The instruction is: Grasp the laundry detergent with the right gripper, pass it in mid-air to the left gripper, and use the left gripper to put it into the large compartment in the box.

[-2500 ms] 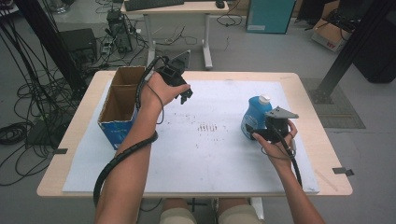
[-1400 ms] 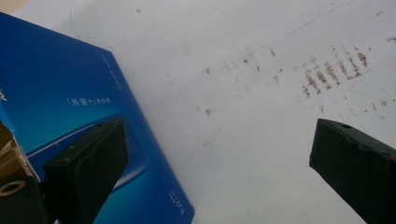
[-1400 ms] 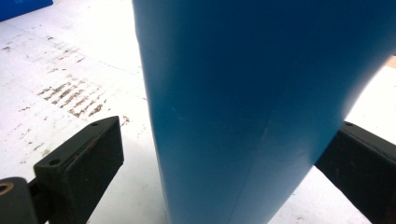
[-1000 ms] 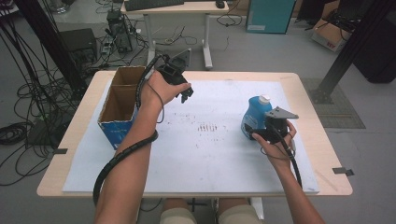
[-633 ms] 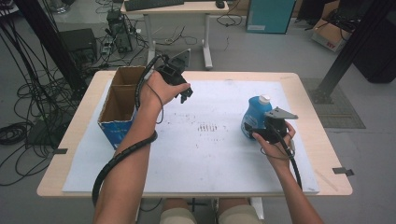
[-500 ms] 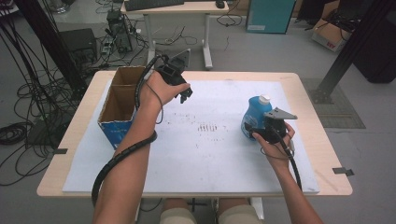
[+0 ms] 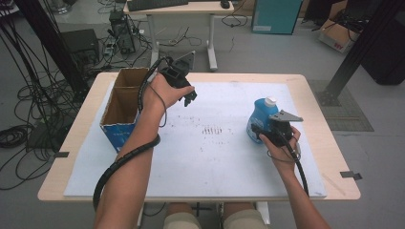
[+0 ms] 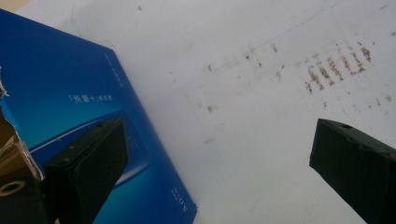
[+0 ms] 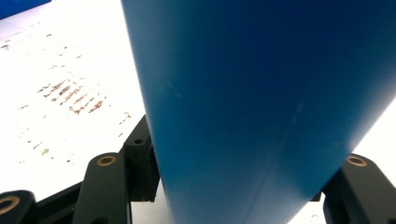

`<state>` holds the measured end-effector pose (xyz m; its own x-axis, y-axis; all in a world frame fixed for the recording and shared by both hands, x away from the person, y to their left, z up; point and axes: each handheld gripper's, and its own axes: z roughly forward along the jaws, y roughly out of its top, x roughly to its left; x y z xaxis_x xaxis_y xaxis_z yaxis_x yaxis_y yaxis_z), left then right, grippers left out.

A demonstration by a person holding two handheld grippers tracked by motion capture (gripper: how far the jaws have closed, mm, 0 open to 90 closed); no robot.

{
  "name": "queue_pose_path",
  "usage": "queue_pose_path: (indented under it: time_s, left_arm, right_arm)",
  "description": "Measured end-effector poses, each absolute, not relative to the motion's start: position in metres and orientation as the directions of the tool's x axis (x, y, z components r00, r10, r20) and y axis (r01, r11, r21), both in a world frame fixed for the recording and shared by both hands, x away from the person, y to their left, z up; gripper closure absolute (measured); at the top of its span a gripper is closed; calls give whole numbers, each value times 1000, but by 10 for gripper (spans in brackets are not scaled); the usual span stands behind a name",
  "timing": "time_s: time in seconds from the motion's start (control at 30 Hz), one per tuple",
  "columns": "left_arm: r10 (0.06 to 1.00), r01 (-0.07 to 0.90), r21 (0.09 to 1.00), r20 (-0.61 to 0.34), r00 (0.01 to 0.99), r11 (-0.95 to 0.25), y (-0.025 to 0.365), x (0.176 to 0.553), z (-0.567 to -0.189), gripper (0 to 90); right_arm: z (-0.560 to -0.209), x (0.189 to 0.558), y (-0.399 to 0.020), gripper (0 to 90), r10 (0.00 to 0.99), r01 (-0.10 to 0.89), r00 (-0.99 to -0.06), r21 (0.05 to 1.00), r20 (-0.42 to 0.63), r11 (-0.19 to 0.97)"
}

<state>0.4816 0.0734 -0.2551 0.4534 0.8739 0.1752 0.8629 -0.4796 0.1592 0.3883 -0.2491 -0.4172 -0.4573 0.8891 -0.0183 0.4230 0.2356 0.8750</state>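
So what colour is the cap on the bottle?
White. The cap tops the blue bottle, clearest in the high view.

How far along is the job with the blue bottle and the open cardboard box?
Early on. Done: the right gripper has closed on the blue plastic bottle with the white cap, seen between its jaws in the right gripper view. In hand: the bottle, out on the white sheet. Left, probably: getting it into the open blue-sided cardboard box, beside which the left gripper waits open.

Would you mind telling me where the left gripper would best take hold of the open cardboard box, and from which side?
Judging from its pose, grip a long side wall of the cardboard box from above, one finger inside and one outside: it stands upright with its top open, and the left gripper hangs open beside it.
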Motion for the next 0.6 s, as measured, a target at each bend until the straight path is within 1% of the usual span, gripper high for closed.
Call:
queue_pose_path:
  time_s: [0.6]
  left_arm:
    - [871, 860, 163, 184, 455, -483, 72, 477, -250, 51]
  right_arm:
    - [-417, 389, -250, 407, 881, 416, -472, 874, -29, 252]
